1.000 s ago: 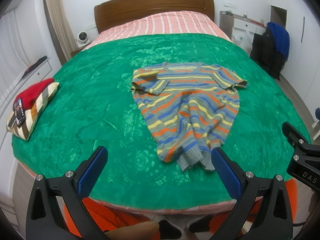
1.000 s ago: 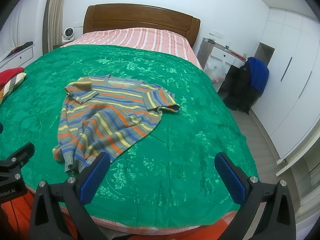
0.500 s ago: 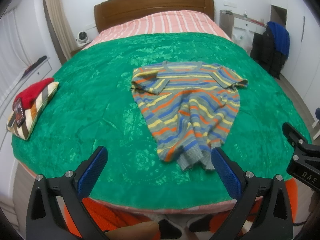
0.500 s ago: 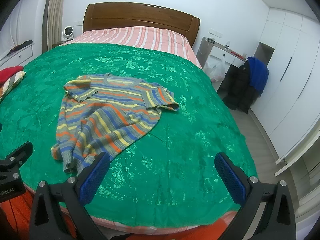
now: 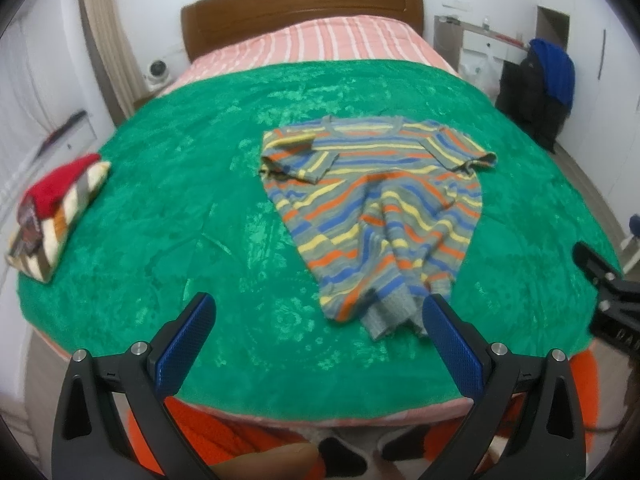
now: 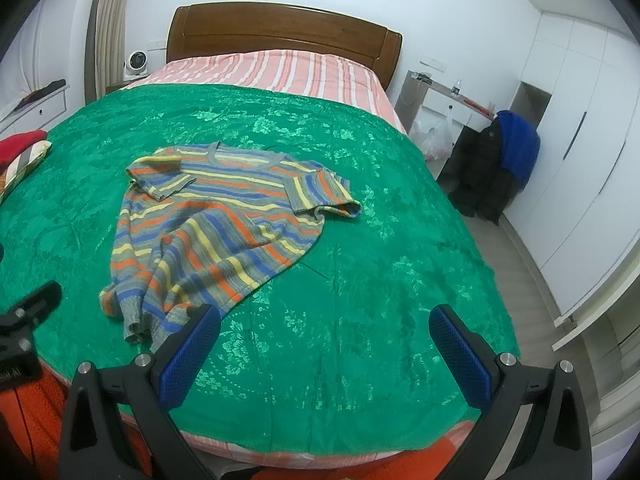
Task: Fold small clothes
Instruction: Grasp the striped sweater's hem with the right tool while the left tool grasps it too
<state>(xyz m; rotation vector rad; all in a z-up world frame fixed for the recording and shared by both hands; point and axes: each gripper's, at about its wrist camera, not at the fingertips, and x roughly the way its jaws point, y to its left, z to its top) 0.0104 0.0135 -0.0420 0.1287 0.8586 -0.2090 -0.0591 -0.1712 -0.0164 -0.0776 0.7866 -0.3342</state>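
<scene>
A small striped knit shirt [image 5: 376, 208] [image 6: 216, 232], grey with orange, yellow and blue bands, lies rumpled on the green bedspread [image 5: 168, 216] [image 6: 360, 280]. Its collar points at the headboard and its hem is bunched toward the foot of the bed. My left gripper [image 5: 316, 320] stands open at the foot of the bed, its right finger close to the hem, nothing held. My right gripper [image 6: 326, 328] is open too, to the right of the shirt over bare bedspread. Each gripper shows at the edge of the other's view.
A folded pile with a red top [image 5: 56, 208] rests at the bed's left edge. A wooden headboard [image 5: 300, 4] and pink striped sheet [image 5: 340, 40] lie beyond. Dark and blue coats [image 6: 500, 160] hang near a desk on the right, beside white wardrobes [image 6: 580, 140].
Both views have shifted only slightly; the shirt sits a little lower and nearer in frame. Both grippers stay open and nothing has been grasped.
</scene>
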